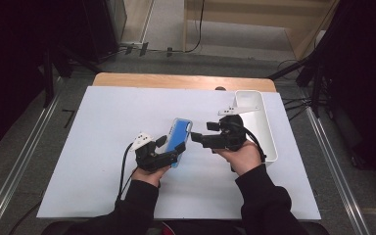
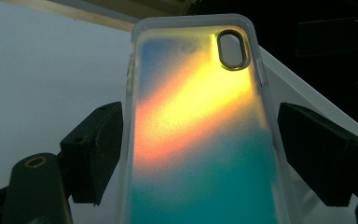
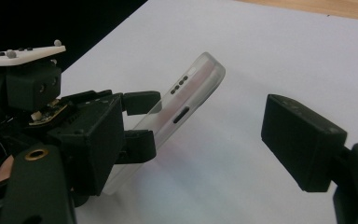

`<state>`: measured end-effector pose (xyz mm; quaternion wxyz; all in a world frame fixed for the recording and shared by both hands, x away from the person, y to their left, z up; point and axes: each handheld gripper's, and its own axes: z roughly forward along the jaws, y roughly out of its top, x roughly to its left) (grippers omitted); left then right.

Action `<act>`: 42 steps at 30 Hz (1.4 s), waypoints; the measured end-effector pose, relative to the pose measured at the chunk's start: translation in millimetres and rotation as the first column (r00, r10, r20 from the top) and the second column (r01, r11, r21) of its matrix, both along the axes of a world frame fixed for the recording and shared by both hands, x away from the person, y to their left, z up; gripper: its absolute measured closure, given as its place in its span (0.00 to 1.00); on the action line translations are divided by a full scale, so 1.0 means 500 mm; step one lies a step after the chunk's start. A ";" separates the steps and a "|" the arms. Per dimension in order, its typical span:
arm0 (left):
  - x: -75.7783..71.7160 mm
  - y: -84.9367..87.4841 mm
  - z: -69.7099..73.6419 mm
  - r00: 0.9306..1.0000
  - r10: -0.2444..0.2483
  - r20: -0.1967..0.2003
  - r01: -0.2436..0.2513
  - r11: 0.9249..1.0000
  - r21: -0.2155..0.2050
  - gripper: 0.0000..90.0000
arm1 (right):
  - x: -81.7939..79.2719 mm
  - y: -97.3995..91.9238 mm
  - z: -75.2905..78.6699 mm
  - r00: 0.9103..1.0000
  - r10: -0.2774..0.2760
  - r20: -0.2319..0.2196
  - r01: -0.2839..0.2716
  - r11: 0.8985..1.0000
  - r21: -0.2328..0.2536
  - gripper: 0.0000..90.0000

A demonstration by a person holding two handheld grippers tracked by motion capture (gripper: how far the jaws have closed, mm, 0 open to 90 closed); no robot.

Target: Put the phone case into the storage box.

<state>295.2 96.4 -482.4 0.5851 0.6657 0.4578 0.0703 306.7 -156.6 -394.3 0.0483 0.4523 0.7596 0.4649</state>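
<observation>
The left tool (image 1: 169, 149) is clamped on the phone case (image 1: 180, 139), gripping its two long edges near the lower end, so the case stands lifted and tilted above the white sheet on the table (image 1: 103, 127), about mid-table and slightly to the right. In the left gripper view the iridescent back of the case (image 2: 200, 126) faces the camera, with the camera cutout (image 2: 232, 49) at its far end.

The right tool (image 1: 199, 138) sits just right of the case with its jaws apart and nothing between them; in the right gripper view the case's end with its port slots (image 3: 186, 98) lies ahead of it, off to the left.

The step in hand looks like a handover or a two-handed hold. To do it well, the left hand should keep the case still while the right lines its jaws up squarely across the free far part of the case, clear of the left tool's fingers (image 3: 140, 102). The case is thin and flexible, so closing gently on the stiffer rims is safer than on the flat back. The left should let go only once the right grip is firm. The white bin (image 1: 254, 117) stands at the far right.
</observation>
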 end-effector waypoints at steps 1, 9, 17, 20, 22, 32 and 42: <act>0.000 0.000 0.000 1.000 -0.002 -0.002 0.002 1.000 -0.001 0.18 | 0.003 0.000 -0.001 1.000 0.002 0.001 -0.002 1.000 -0.002 0.22; 0.000 -0.001 -0.001 1.000 -0.004 0.000 0.004 1.000 -0.002 0.18 | 0.022 0.003 -0.006 1.000 -0.009 -0.028 0.009 1.000 0.010 0.23; 0.000 -0.001 -0.002 1.000 -0.005 -0.001 0.005 1.000 -0.004 0.18 | 0.039 0.009 -0.010 0.999 -0.011 -0.053 0.012 1.000 0.026 0.24; 0.000 -0.001 -0.002 1.000 -0.011 -0.007 0.011 1.000 0.000 0.18 | 0.045 0.010 -0.012 0.998 -0.014 -0.066 0.016 1.000 0.027 0.24; 0.000 -0.001 -0.002 1.000 -0.015 -0.009 0.014 1.000 -0.006 0.18 | 0.050 0.011 -0.015 0.997 -0.017 -0.072 0.019 0.999 0.027 0.24; 0.001 0.002 -0.001 1.000 -0.018 -0.025 0.017 1.000 -0.025 0.18 | 0.068 0.023 -0.028 0.996 -0.018 -0.083 0.020 1.000 0.015 0.25; 0.001 0.001 -0.002 1.000 -0.020 -0.014 0.019 1.000 -0.015 0.18 | 0.086 0.036 -0.032 0.994 -0.009 -0.107 0.011 1.000 0.021 0.27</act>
